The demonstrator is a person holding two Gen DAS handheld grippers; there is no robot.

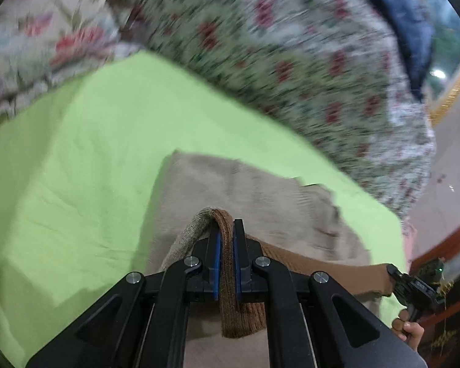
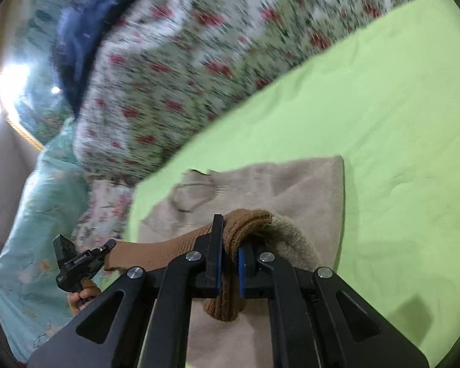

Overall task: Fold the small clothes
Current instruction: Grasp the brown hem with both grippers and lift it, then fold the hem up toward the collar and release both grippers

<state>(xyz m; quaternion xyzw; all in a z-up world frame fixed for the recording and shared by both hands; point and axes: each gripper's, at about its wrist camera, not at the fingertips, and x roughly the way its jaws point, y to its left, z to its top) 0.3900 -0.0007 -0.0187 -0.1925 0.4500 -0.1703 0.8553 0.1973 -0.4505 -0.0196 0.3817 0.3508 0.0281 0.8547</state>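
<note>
A beige knitted garment (image 1: 254, 196) with a brown ribbed hem lies on a lime-green sheet (image 1: 86, 165). My left gripper (image 1: 226, 230) is shut on the brown hem (image 1: 228, 294), lifted above the rest of the garment. My right gripper (image 2: 230, 233) is shut on the same brown hem (image 2: 227, 300) at its other end. The hem stretches taut between them. Each gripper shows at the edge of the other's view: the right one (image 1: 392, 271) and the left one (image 2: 109, 245). The garment's neckline (image 2: 196, 191) faces away, toward the floral bedding.
A floral quilt (image 1: 291, 61) is bunched behind the green sheet. A dark blue cloth (image 2: 86, 21) lies on top of it. A light teal bedspread (image 2: 36, 208) hangs at the side. A wooden furniture edge (image 1: 444, 245) shows past the sheet.
</note>
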